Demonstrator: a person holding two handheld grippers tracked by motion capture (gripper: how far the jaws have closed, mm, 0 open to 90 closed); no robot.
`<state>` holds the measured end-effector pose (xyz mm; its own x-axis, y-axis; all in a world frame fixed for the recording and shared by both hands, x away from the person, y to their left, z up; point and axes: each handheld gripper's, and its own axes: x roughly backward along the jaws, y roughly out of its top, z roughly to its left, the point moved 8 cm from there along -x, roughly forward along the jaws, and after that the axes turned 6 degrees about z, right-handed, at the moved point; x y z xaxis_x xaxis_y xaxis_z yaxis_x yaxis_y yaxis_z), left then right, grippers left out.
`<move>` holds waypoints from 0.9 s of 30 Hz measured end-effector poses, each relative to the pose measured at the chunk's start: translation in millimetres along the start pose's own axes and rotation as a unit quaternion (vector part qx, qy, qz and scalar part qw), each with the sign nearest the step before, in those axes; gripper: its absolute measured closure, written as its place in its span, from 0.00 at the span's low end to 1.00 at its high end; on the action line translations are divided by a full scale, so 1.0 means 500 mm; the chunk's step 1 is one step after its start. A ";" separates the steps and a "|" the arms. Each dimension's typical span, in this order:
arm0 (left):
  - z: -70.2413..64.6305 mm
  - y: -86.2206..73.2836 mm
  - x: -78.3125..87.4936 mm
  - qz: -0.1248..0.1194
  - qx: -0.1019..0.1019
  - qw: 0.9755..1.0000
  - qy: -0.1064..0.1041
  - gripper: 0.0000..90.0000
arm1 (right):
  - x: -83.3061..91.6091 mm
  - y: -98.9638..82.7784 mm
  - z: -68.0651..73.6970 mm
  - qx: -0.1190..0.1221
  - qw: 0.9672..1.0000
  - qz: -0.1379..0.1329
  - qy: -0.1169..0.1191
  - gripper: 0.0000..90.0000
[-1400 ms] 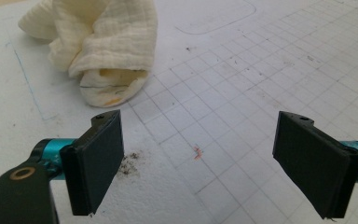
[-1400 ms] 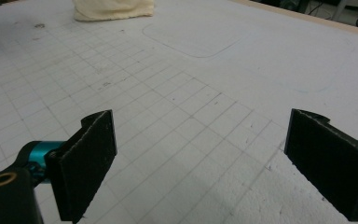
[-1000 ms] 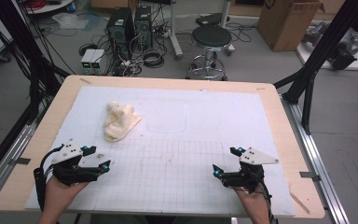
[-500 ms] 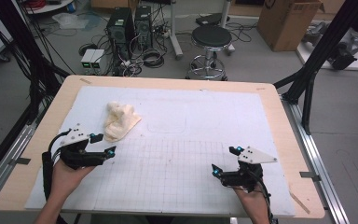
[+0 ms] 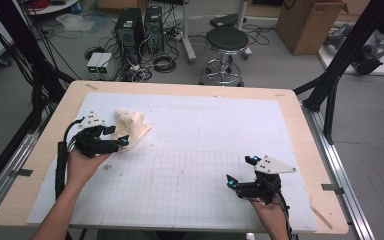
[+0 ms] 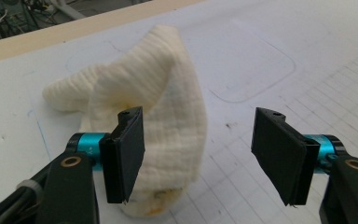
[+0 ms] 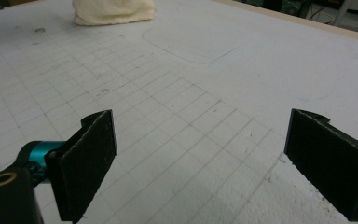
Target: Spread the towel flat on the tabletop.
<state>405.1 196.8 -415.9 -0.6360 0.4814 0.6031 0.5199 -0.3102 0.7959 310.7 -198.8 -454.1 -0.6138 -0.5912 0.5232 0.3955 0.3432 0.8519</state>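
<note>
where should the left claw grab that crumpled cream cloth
Grip the near rounded edge of the cream cloth, coming in low from the person's side. The left claw already faces it with jaws apart, nothing pinched, and has just been closing. That fold lies loose on the white mat, so one pad could probably slide under it.

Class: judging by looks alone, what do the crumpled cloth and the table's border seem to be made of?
Cloth: probably soft woven cotton, cream, matt; fine ribbed weave and limp folds show. Table border: apparently pale wood or plywood, smooth, with a light tan, even surface.
</note>
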 end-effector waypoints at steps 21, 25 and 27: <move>0.034 -0.034 -0.129 0.063 0.037 0.995 0.063 0.60 | -0.002 -0.005 0.001 0.005 1.000 0.003 0.010 0.10; 0.041 -0.049 -0.142 0.085 0.042 0.994 0.061 0.69 | 0.000 -0.007 -0.001 0.002 1.000 0.001 0.010 0.10; 0.041 -0.052 -0.147 0.085 0.055 0.993 0.057 0.72 | 0.001 -0.009 -0.003 0.003 1.000 0.001 0.010 0.10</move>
<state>450.0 186.3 -482.2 -0.5908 0.3317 0.7354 0.6802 -0.2854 0.6752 309.6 -202.0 -457.7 -0.5988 -0.6051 0.5247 0.3924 0.3496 0.8508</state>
